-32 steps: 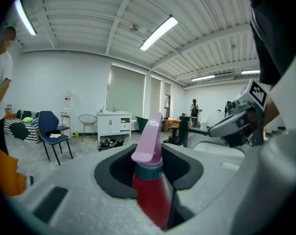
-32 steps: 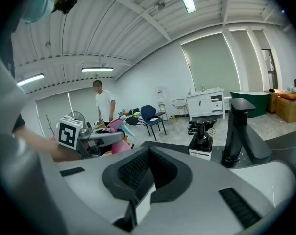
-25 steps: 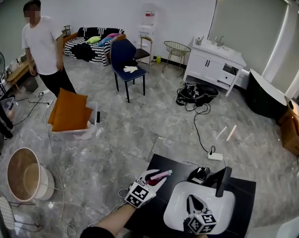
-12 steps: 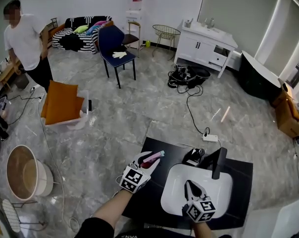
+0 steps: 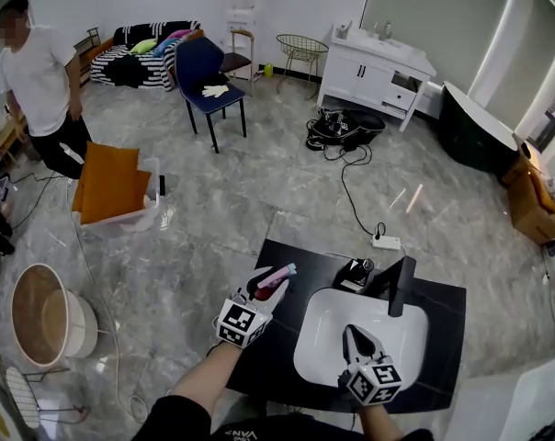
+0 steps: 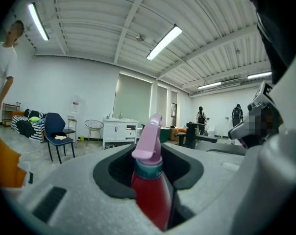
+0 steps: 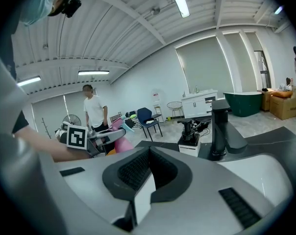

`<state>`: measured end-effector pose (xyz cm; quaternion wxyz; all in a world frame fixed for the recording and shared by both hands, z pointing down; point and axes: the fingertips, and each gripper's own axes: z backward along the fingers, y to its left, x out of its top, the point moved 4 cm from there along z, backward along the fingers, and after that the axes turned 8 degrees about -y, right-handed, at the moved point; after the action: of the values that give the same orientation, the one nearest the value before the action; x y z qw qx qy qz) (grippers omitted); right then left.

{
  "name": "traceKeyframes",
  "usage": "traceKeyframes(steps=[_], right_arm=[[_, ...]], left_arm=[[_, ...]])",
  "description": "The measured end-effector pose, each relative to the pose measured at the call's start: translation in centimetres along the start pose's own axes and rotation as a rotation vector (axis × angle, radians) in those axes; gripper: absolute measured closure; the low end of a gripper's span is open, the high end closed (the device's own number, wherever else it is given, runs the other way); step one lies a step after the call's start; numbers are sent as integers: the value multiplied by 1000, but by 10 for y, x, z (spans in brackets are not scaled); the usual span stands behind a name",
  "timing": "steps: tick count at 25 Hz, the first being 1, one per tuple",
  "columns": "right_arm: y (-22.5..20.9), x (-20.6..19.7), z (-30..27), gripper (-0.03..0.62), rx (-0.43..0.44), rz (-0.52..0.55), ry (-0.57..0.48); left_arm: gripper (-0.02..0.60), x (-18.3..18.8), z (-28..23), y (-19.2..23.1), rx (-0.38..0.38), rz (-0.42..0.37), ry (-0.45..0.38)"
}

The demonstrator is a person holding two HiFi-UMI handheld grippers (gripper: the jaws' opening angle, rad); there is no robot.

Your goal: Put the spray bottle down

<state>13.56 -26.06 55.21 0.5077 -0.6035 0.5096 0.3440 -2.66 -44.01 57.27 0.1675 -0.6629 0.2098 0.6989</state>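
The left gripper grips the red spray bottle between its jaws, the pink nozzle sticking out ahead of them; the right gripper is closed and empty.

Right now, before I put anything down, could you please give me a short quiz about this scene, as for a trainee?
1. True or false: the left gripper holds the spray bottle.
2. What does the right gripper hang over? A the white basin; B a blue chair; C an orange cushion.
3. Fill in: the spray head of the bottle is ____ in colour.

Key: 1 true; 2 A; 3 pink.
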Motion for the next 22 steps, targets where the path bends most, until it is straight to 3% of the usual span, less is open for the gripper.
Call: traceKeyframes(steps=[8,15,22], right_arm=[[-2,3,6,594,21,6,-4],[1,4,9,594,49,13,-4],[4,5,15,594,95,19,0]], left_arm=[[362,-2,3,-10,7,15,-9],[247,-5,15,-11,49,25,13],[227,-3,40,-13,122,25,25]])
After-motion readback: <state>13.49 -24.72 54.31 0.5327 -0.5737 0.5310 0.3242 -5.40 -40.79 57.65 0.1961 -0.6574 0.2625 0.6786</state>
